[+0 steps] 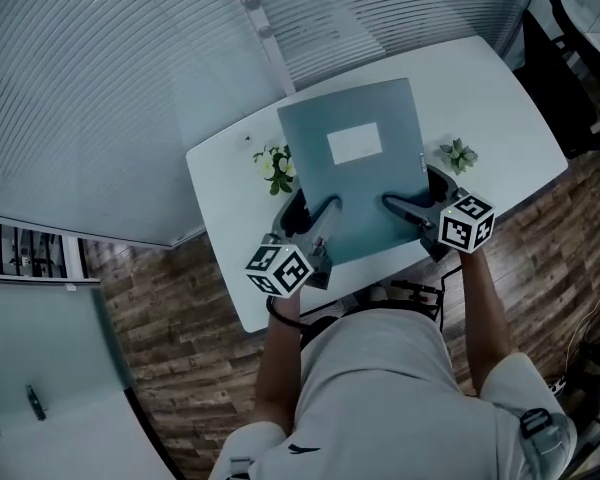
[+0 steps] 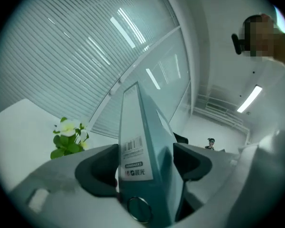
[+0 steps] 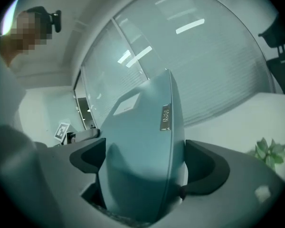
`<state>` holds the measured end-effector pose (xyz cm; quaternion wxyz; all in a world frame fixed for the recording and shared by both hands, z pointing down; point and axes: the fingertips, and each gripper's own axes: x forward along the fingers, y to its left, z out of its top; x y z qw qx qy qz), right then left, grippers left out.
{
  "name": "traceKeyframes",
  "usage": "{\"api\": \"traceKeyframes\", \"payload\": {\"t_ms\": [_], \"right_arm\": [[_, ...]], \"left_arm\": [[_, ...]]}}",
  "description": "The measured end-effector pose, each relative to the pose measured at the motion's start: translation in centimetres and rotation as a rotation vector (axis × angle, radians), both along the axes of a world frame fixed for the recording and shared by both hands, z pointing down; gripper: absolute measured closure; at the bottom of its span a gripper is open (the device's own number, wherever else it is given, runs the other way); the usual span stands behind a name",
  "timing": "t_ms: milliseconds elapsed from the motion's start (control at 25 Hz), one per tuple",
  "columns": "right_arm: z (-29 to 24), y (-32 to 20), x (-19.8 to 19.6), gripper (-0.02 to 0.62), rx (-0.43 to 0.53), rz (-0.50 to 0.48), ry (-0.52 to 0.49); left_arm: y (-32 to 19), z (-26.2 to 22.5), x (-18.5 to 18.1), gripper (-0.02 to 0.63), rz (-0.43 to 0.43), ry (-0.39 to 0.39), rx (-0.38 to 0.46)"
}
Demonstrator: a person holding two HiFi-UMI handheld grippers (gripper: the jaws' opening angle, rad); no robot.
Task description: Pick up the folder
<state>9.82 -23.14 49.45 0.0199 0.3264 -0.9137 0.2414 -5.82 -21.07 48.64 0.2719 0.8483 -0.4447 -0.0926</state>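
Firstly, left tongs (image 2: 145, 165): clenched across the thick spine end of the folder (image 1: 352, 183), with the barcode label and ring hole showing between the jaws. Right tongs (image 3: 145, 167): clenched likewise on the opposite near corner, jaws spread wide to take the folder's full thickness. Folder: blue-grey, white label uppermost, held between both tongs over the middle of the desk (image 1: 500, 98) and, by the look of the gripper views, clear of its surface. Flanking items: a white-flowered plant (image 1: 275, 165) just beside the folder's left edge and a small green plant (image 1: 458, 154) just beside its right. Handling note, as a judgement: with the jaws so wide there is little grip to spare on the smooth covers. Both hands should lift at one rate, without twisting against each other, and carry the folder straight up away from the two plants. Pose: left forearm (image 1: 280, 358) and right forearm (image 1: 485, 303) reach forward from the body, about parallel. Both tongs point away at roughly level, and one jaw of each lies across the front cover.
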Motion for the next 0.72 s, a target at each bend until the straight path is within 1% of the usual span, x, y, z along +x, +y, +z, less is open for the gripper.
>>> {"api": "traceKeyframes", "payload": {"t_ms": [40, 120, 240, 280, 360, 400, 480, 520, 600, 680, 720], "right_arm": [[-2.0, 0.1, -0.2, 0.089, 0.056, -0.004, -0.027], [-5.7, 0.5, -0.5, 0.129, 0.143, -0.011, -0.091], [-9.6, 1.4, -0.8, 0.144, 0.229, -0.031, -0.138], [-10.5, 1.7, -0.9, 0.160, 0.249, -0.040, -0.146], [-12.0, 2.3, -1.4, 0.164, 0.287, -0.070, -0.154], [-12.7, 2.7, -1.8, 0.164, 0.307, -0.091, -0.159], [-14.3, 3.7, -2.3, 0.169, 0.350, -0.139, -0.174], [-15.0, 4.2, -2.5, 0.177, 0.372, -0.163, -0.175], [-16.1, 4.9, -2.8, 0.187, 0.396, -0.210, -0.172], [-16.7, 5.4, -3.0, 0.194, 0.389, -0.246, -0.197], [-16.8, 5.6, -3.1, 0.212, 0.379, -0.257, -0.217]], "left_arm": [[0.1, -1.5, -0.5, 0.235, 0.000, 0.005, 0.046], [0.6, -4.3, -1.4, 0.235, 0.002, 0.019, 0.126], [1.8, -8.0, -2.0, 0.235, 0.060, 0.073, 0.204], [2.3, -8.9, -1.9, 0.235, 0.091, 0.100, 0.222], [3.4, -10.4, -1.6, 0.239, 0.167, 0.154, 0.254], [4.2, -10.9, -1.3, 0.253, 0.211, 0.166, 0.271], [5.5, -11.4, -0.4, 0.267, 0.298, 0.141, 0.299], [6.0, -11.4, -0.1, 0.267, 0.327, 0.127, 0.307], [6.4, -11.5, -0.3, 0.267, 0.347, 0.141, 0.316], [6.9, -11.8, -1.0, 0.270, 0.360, 0.173, 0.331], [7.2, -12.0, -1.3, 0.274, 0.369, 0.177, 0.345]]}}
